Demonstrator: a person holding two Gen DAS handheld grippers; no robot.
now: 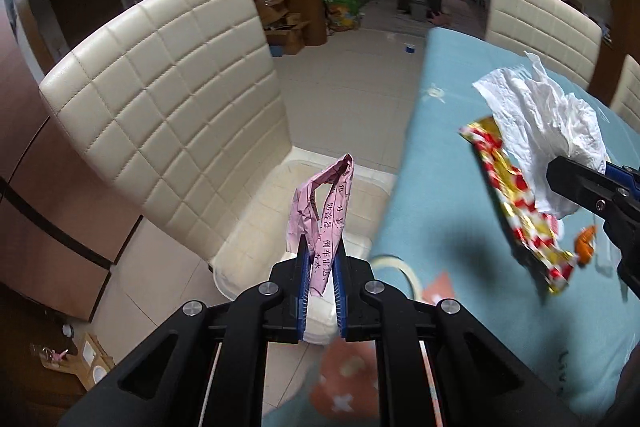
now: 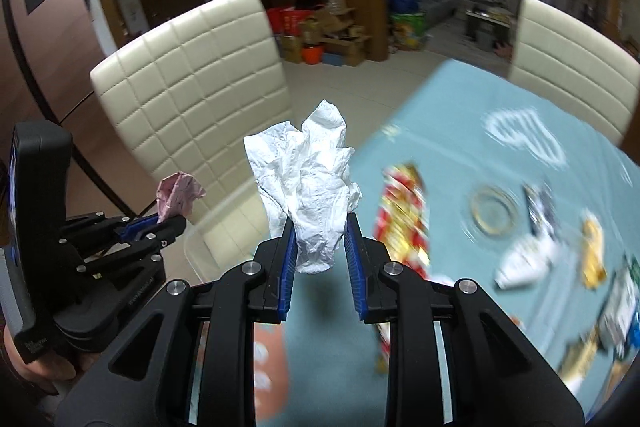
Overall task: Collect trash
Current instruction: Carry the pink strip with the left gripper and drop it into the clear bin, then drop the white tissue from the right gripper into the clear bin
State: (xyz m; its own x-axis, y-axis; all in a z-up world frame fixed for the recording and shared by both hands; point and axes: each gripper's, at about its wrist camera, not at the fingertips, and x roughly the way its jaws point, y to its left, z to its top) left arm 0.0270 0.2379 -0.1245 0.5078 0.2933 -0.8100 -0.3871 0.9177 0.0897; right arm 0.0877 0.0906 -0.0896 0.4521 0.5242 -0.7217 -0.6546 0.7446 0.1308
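My left gripper (image 1: 320,247) is shut on a crumpled pink paper slip (image 1: 326,203) with printed characters, held in the air over the seat of a cream chair (image 1: 168,107), left of the table edge. It shows in the right wrist view (image 2: 170,221) at the left with the pink paper (image 2: 178,195). My right gripper (image 2: 320,227) is shut on a crumpled white tissue (image 2: 308,175), held above the teal tablecloth (image 2: 460,99). In the left wrist view the right gripper (image 1: 560,171) holds the tissue (image 1: 544,119) at the right. A red and gold wrapper (image 1: 516,203) is beside it.
More litter lies blurred on the table to the right: a tape ring (image 2: 492,211), a white scrap (image 2: 524,263), a yellow wrapper (image 2: 592,251) and packets (image 2: 620,315). A second cream chair (image 2: 572,83) stands behind the table. Boxes (image 2: 320,35) and a cabinet stand across the tiled floor.
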